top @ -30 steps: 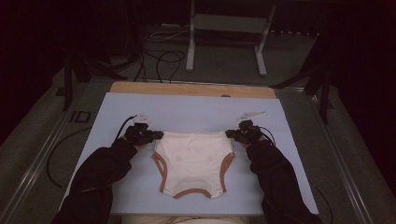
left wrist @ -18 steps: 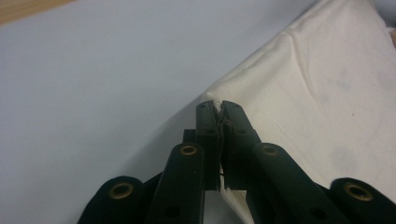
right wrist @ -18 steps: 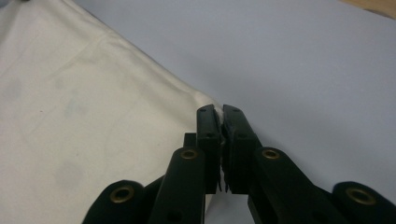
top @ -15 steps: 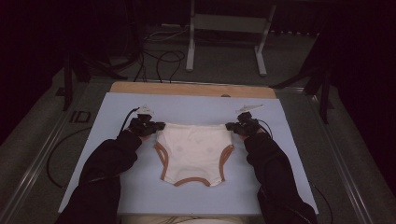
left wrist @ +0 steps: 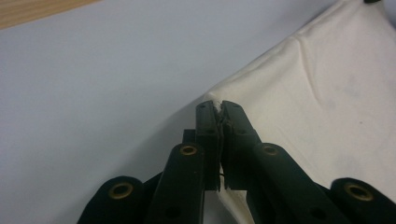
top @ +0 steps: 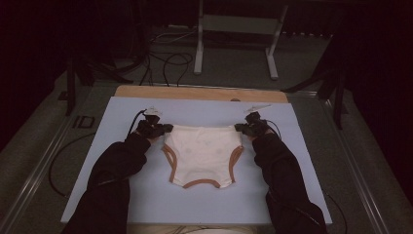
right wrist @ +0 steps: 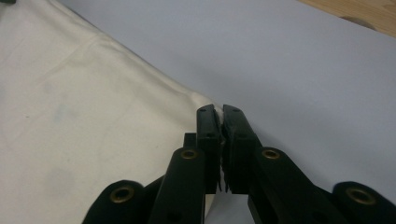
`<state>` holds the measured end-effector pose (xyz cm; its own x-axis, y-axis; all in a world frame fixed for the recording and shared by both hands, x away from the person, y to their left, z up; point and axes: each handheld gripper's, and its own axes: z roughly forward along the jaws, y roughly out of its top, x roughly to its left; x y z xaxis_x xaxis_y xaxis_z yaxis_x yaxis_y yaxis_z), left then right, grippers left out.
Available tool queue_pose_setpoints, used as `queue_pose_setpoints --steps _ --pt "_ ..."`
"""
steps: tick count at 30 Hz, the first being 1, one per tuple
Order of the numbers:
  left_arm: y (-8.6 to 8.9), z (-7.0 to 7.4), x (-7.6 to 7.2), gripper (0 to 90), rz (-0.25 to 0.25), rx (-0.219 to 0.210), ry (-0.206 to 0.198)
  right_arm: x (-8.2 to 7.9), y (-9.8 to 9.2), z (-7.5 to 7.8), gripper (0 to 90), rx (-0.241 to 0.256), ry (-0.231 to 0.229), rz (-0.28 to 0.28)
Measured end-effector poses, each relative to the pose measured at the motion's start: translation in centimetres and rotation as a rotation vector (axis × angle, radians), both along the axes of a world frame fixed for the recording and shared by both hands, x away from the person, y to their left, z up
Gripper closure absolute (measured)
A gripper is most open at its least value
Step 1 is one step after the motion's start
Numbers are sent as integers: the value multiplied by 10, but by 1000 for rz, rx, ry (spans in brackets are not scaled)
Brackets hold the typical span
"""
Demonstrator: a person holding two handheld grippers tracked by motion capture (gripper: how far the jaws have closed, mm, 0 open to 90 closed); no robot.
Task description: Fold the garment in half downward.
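Nearest the person, two dark sleeves (top: 109, 180) are seen entering from the bottom edge of the high view. Just beyond them, a pair of cream briefs (top: 202, 153) with orange-brown trim at the leg openings and crotch is laid flat on the pale blue sheet (top: 117, 204) covering the bench, roughly central, waistband toward the far side.

The left gripper (top: 155, 127) is applied at the left waistband corner; in the left gripper view its jaws are pressed together with a sliver of white fabric pinched between the tips of the left gripper (left wrist: 219, 109). The right gripper (top: 252, 127) is applied at the opposite corner; in the right gripper view its jaws are likewise closed at the cloth edge, with fabric judged to be caught at the tips of the right gripper (right wrist: 219, 114), though less of it is visible.

The step in hand is judged to be spreading or repositioning the garment by its waistband. For a good result, even tension should be kept between both corners, and both should be moved together and level, so that no corner slips from so shallow a hold and no wrinkles are drawn in.

Beyond the sheet, a strip of bare wooden bench (top: 199, 93) is visible, then cables (top: 168, 61) and a metal stand (top: 238, 41) on the floor.

No brand, label or legible writing is found.
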<state>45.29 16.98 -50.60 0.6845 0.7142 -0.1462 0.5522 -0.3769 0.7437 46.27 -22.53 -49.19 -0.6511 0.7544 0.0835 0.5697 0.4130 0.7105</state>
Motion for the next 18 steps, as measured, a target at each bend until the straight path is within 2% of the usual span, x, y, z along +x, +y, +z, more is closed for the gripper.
queue_pose_setpoints --steps 3,9,18 --pt "-1 -3 2 876 5 21 11 3 1 -2 867 0 3 -4" --pt "-2 -7 6 873 27 22 29 8 4 -7 866 -11 15 -15" --pt "-5 -9 9 867 28 38 24 11 4 -10 862 -13 29 -27"
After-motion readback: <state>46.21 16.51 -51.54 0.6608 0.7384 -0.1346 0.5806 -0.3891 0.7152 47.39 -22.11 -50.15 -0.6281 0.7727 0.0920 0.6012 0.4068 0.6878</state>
